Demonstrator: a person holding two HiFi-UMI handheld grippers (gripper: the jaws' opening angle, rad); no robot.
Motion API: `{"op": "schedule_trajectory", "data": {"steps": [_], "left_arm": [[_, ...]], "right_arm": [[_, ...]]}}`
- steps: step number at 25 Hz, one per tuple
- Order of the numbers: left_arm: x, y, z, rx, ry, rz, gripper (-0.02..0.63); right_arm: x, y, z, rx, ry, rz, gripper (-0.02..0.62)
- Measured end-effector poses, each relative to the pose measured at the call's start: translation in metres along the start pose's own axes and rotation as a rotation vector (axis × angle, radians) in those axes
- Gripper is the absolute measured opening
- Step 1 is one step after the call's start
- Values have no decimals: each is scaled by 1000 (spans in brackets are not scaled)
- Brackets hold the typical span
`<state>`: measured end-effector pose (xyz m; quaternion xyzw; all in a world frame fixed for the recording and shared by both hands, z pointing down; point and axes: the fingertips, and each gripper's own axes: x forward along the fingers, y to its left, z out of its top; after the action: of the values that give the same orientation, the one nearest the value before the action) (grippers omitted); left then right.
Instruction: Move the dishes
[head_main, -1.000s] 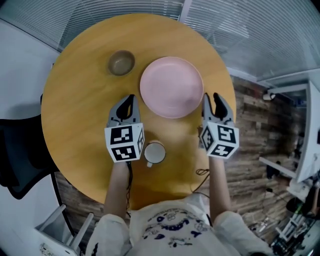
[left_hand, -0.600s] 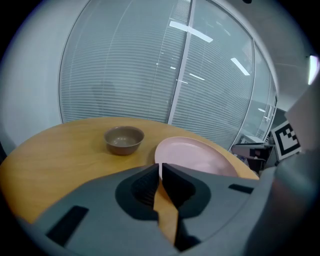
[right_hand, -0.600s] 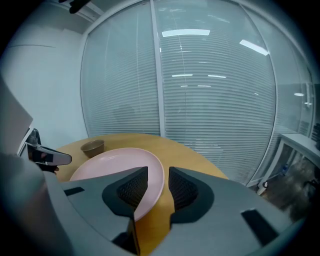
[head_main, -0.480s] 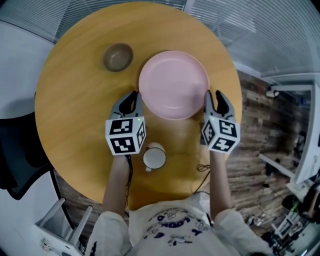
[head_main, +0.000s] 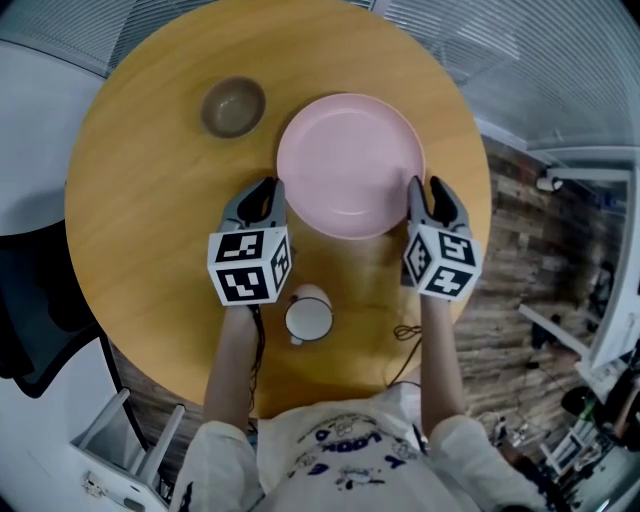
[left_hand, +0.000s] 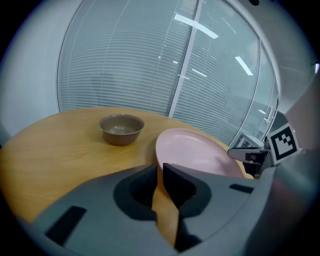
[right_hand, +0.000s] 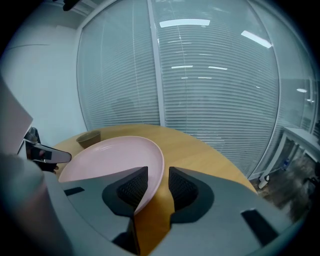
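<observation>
Head view vs a second ago: left tool (head_main: 264, 195) and right tool (head_main: 425, 195) have both closed in on the pink plate (head_main: 350, 160). Tips that sat near its lower sides are now at its rim. Brown bowl (head_main: 233, 107) and white mug (head_main: 308, 316) have not shifted on the surface (head_main: 140, 210).

Left gripper view: left tool jaws only narrowly apart, bare wood in the slit, nothing held. Plate's near rim is just ahead of the tips; cannot tell if it touches.

Right gripper view: right tool jaws moderately apart, plate's right rim standing between them. Wood shows between rim and right pad, so no clamp.

Plate lies flat, centre-right on the surface, bowl apart to its left. Wide bare wood left of the left tool. Mug sits just beside that tool's marker cube, near the near edge. Only a narrow strip of wood lies between plate and right edge, where the right tool is.
</observation>
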<state>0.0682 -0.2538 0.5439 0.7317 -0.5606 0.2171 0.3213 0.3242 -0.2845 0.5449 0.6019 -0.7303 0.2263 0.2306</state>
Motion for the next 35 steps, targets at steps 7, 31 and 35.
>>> {"op": "schedule_trajectory", "data": {"steps": [7,31,35], "left_arm": [[0,2,3,-41,-14,-14,49],[15,-4,3,-115,-10,-31,73],[3,-3,14,-106,-40,-25,73]], "right_arm": [[8,8,-5,-3,22,26,110],[17,7,-6,29,43,20,75],[9,12,7,23,18,30,75]]}}
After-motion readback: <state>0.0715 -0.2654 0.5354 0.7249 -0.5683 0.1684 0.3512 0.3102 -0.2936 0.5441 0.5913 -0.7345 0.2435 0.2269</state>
